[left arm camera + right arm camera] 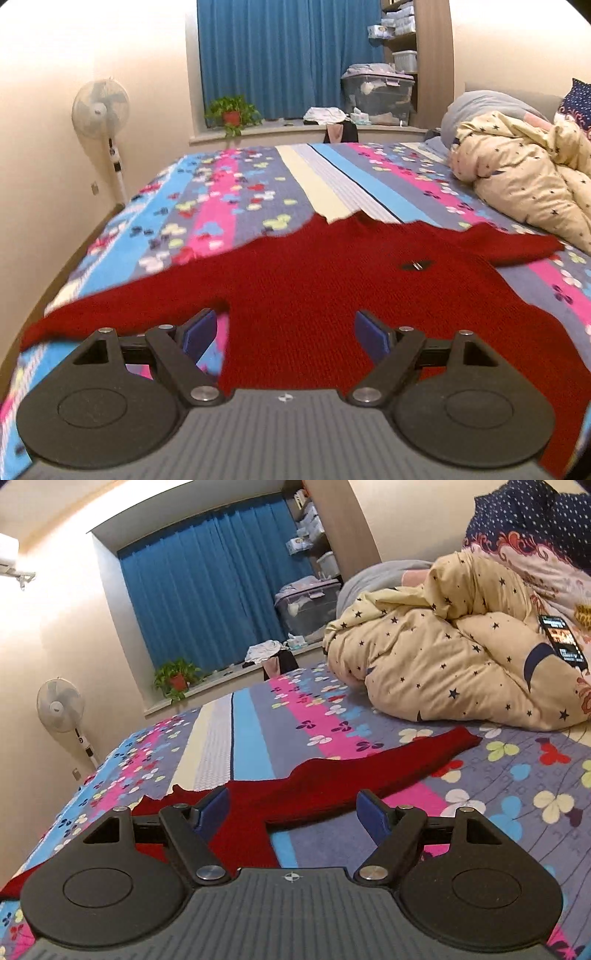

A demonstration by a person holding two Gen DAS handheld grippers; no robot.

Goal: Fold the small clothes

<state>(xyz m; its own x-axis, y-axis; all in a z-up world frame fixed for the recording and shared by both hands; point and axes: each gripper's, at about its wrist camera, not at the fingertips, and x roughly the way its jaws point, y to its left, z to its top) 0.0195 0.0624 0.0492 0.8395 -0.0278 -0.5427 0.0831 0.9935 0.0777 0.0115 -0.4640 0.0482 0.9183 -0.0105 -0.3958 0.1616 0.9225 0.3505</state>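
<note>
Striped, clover-print bedsheet [229, 192] covered the bed. Red knitted sweater [314, 280] lay flat on it, sleeves spread; long axis ran sleeve to sleeve, roughly 8 to 2 o'clock in the left wrist view, neckline toward 12. Cream star-print duvet [443, 657] was heaped at 2 o'clock, well apart from the body; one sleeve tip pointed near it. Left gripper [286, 325] hung over the sweater, jaws wide, gripping nothing. Right gripper [293, 805] likewise wide and empty, above the sleeve's underarm edge.

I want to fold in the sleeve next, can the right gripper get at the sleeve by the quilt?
Probably yes: the right gripper is open, and only bare bedsheet lies between it and the sleeve.
</note>
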